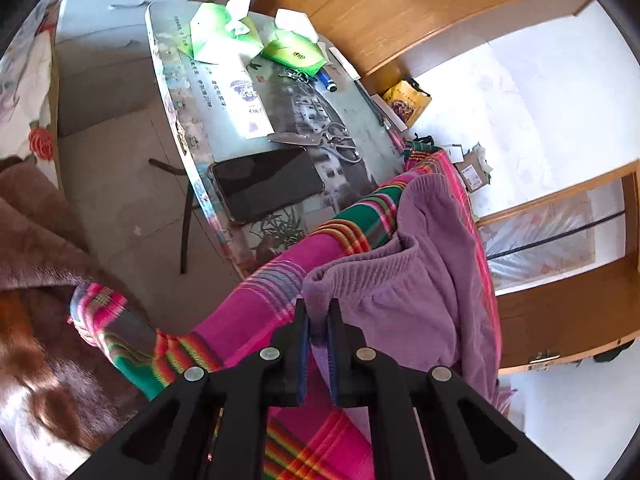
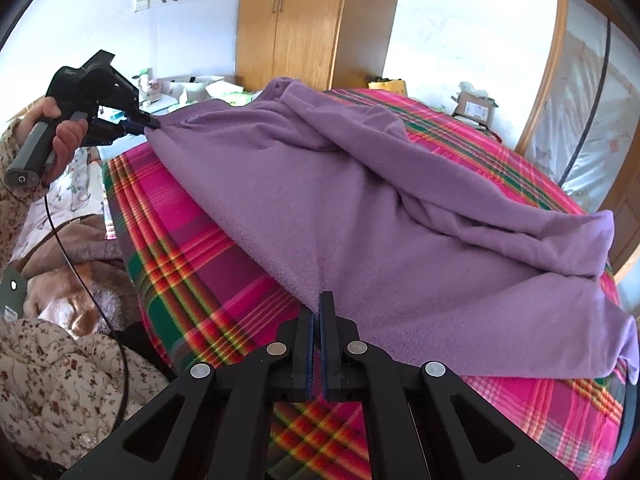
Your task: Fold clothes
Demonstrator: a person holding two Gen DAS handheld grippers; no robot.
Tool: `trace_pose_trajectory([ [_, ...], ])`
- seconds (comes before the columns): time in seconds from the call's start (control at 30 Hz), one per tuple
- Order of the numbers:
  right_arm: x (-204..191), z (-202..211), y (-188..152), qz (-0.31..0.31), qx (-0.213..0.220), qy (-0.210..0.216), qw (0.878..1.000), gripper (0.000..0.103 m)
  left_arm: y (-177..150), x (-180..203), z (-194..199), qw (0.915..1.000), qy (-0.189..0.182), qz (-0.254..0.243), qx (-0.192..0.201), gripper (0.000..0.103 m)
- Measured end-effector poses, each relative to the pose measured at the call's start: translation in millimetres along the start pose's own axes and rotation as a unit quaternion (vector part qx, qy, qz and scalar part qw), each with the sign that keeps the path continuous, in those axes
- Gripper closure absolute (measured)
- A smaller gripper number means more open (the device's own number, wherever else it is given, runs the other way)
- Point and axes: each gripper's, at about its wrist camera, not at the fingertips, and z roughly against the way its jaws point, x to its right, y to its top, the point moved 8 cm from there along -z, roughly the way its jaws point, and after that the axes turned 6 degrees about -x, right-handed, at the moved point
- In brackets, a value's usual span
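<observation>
Two black two-finger grippers each pinch a corner of one soft purple fleece garment. In the left wrist view, the left gripper has its blue-padded jaws drawn narrow onto the ribbed edge of the garment, which bunches up between the pads and hangs off to the right over a bright pink plaid bedsheet. Beyond, further off, a glass-topped table carries a dark phone, metal scissors and two green tissue packs. A brown furry blanket lies at the left.

In the right wrist view, the right gripper is fully closed on the near edge of the purple garment, which spreads wide and wrinkled across the plaid sheet, stretched taut along its left edge toward the far left corner. There a hand in a floral sleeve holds the left gripper, clamped on that corner. A wooden wardrobe stands against the far wall.
</observation>
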Motion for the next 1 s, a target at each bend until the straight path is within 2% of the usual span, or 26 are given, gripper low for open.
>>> trace_pose_trajectory([
  [0.2,2,-10,-2,-0.013,-0.008,0.003,1.000,0.100,-5,3,-1,0.9997,0.019,-0.012,0.003,0.094],
  [0.43,7,-7,-9,-0.031,-0.003,0.013,0.999,0.094,-16,23,17,0.9979,0.035,-0.049,0.026,0.091],
  [0.53,17,0,-14,-0.049,0.007,0.012,0.999,0.087,-25,36,26,0.9956,0.043,-0.070,0.045,0.091],
  [0.63,40,12,-24,-0.090,0.020,0.006,0.996,0.086,-35,50,34,0.9931,0.043,-0.092,0.058,0.087],
  [0.77,81,31,-45,-0.154,0.033,-0.013,0.987,0.085,-45,64,41,0.9900,0.047,-0.111,0.073,0.085],
  [0.87,116,47,-65,-0.195,0.043,-0.052,0.979,0.085,-56,79,41,0.9879,0.040,-0.128,0.077,0.082],
  [1.0,175,66,-99,-0.293,0.059,-0.081,0.951,0.084,-78,109,28,0.9813,0.038,-0.177,0.065,0.081],
])
